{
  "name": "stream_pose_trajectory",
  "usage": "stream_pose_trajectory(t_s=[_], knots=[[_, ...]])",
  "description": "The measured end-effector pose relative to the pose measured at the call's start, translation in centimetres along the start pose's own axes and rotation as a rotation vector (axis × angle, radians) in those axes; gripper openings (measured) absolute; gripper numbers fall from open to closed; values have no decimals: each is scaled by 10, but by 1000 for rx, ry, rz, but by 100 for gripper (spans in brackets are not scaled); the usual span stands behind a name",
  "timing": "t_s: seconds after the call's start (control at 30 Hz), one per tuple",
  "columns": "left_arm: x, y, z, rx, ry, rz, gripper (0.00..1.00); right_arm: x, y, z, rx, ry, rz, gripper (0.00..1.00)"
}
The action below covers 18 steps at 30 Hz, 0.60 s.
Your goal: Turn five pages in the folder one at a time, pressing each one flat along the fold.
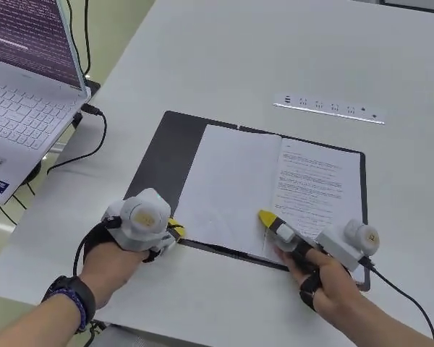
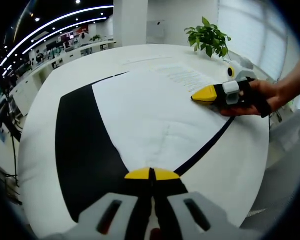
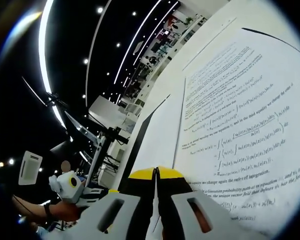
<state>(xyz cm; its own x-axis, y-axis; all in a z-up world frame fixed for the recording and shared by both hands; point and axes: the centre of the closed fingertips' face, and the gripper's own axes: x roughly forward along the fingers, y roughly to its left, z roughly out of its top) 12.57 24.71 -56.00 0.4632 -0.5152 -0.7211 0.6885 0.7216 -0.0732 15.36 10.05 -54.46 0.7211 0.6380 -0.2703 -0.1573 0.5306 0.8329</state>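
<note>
Folder (image 1: 159, 155) – black, open flat on the white workbench (image 1: 224, 58), just in front of the person

Left gripper (image 1: 176, 231) – at the folder's near edge, on the black cover beside the blank page's corner; jaws closed together, holding nothing. Likely parked there to steady the cover

Right gripper (image 1: 266, 217) – jaws likewise closed and empty, yellow tip laid low at the near end of the fold, where a closed tip can serve as a presser; a run along the crease away from the person looks to be the step in hand

Blank page (image 1: 228, 188) – left of the fold, lying flat

Printed page (image 1: 311, 181) – right of the fold, next to be turned

Power strip (image 1: 329, 108) – beyond the folder, apart from it

Laptop (image 1: 22, 108) – far left, open, well apart
</note>
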Motion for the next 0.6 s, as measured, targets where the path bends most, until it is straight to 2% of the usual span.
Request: stream_pose_trajectory(t_s=[0.13, 0.6], knots=[[0, 0, 0, -8, -2, 0, 0, -7, 3, -10, -1, 9, 10, 0], [0, 0, 0, -9, 0, 0, 0, -17, 9, -24, 5, 23, 15, 0]])
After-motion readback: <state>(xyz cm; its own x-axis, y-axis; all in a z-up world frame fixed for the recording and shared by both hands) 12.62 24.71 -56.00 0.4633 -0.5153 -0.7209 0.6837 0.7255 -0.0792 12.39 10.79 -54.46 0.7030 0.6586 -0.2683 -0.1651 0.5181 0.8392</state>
